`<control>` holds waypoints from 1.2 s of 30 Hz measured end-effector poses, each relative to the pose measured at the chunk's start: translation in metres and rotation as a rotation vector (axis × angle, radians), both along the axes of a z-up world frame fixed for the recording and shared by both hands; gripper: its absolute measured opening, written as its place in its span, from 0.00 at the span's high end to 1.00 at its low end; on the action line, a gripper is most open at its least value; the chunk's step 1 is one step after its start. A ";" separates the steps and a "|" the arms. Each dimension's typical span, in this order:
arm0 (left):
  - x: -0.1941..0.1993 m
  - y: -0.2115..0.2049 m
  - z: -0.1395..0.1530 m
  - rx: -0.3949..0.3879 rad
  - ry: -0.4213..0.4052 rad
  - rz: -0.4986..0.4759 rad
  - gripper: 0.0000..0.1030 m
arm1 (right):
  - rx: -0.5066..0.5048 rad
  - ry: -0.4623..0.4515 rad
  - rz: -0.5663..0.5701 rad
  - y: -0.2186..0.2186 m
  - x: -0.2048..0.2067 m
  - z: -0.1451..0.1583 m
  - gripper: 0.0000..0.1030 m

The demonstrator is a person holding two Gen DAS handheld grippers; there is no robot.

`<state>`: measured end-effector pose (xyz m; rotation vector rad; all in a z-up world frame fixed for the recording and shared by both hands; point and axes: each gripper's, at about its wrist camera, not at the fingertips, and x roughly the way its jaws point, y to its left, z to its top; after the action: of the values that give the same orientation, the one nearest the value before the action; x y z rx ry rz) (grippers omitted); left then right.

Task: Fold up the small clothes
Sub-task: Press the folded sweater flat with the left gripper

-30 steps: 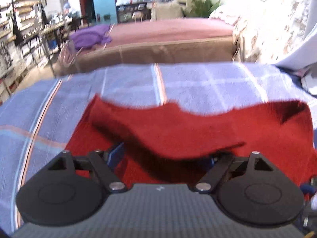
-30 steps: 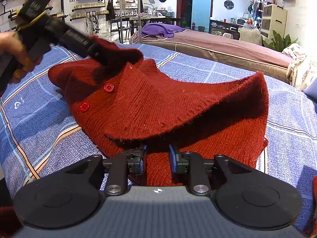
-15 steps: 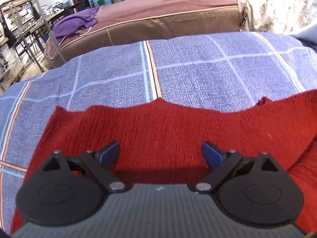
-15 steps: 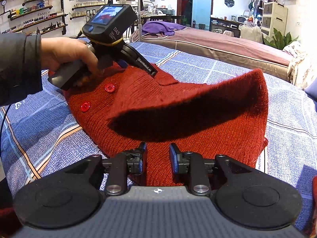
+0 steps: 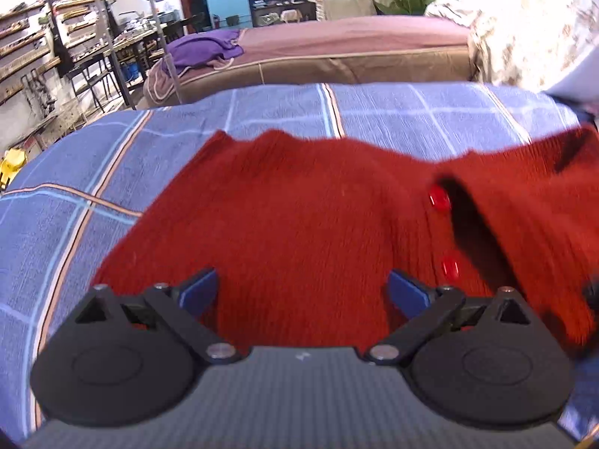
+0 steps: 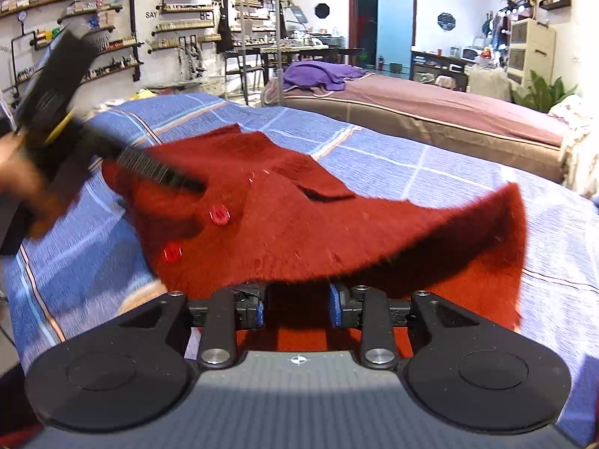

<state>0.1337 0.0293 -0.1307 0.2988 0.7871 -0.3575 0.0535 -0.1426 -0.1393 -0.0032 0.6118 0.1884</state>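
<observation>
A small red knit cardigan point(image 5: 299, 224) with red buttons point(image 5: 438, 200) lies on the blue plaid bed cover point(image 5: 112, 172). My left gripper point(image 5: 301, 292) is open and empty, hovering over the cardigan's near part. In the right wrist view the cardigan point(image 6: 318, 232) has one flap lifted off the bed toward my right gripper point(image 6: 297, 303). The blue pads point(image 6: 334, 305) stand a little apart under the flap's edge; the cloth hides the tips, so I cannot tell whether they grip it. The left gripper body point(image 6: 56, 86) shows blurred at the left.
The blue plaid cover point(image 6: 468, 194) spans the bed. A second bed point(image 6: 430, 112) with a brown cover and a purple cloth point(image 6: 322, 75) stands behind. Shelves point(image 6: 75, 11) line the far wall. A floral bundle point(image 5: 531, 30) sits at the right.
My left gripper let go of the cardigan's edge, opened, and pulled back and up. The flap it held now lies flat. The right-hand flap stays lifted and the right pads stand slightly wider.
</observation>
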 end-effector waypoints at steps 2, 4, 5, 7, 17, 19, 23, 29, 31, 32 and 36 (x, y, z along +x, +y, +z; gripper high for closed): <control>-0.012 -0.002 -0.001 0.020 -0.005 -0.032 0.04 | 0.011 -0.033 -0.004 0.003 0.016 0.008 0.49; -0.017 -0.005 -0.002 0.007 0.004 -0.050 0.04 | 0.041 -0.064 -0.022 0.002 0.036 0.018 0.47; -0.018 -0.006 -0.001 -0.010 0.011 -0.049 0.04 | 0.053 -0.063 -0.030 0.001 0.048 0.020 0.44; -0.017 -0.009 -0.001 -0.019 0.020 -0.036 0.04 | 0.057 -0.032 -0.072 -0.001 0.073 0.019 0.36; -0.015 -0.012 0.023 -0.085 -0.052 -0.037 0.04 | 0.125 0.060 -0.252 -0.031 0.073 0.008 0.31; -0.013 -0.019 0.028 -0.112 -0.070 -0.066 0.04 | 0.083 0.029 -0.264 -0.031 0.054 0.013 0.20; -0.007 -0.054 0.025 -0.090 -0.086 -0.182 0.05 | 0.000 0.040 -0.248 -0.033 0.039 0.011 0.09; 0.012 -0.104 0.013 0.026 -0.188 -0.248 0.07 | -0.080 0.045 -0.290 -0.038 0.015 0.004 0.09; 0.026 -0.114 0.010 -0.020 -0.130 -0.286 0.13 | -0.056 0.057 -0.301 -0.042 0.008 -0.001 0.09; 0.033 -0.120 0.007 -0.021 -0.113 -0.281 0.20 | -0.045 0.060 -0.309 -0.043 0.005 -0.003 0.09; 0.071 -0.133 -0.013 -0.033 -0.010 -0.246 0.86 | -0.020 0.078 -0.318 -0.045 -0.004 -0.012 0.09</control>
<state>0.2049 -0.1039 -0.1439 0.3675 0.7356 -0.5990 0.0495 -0.1872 -0.1515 0.0824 0.6829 -0.1260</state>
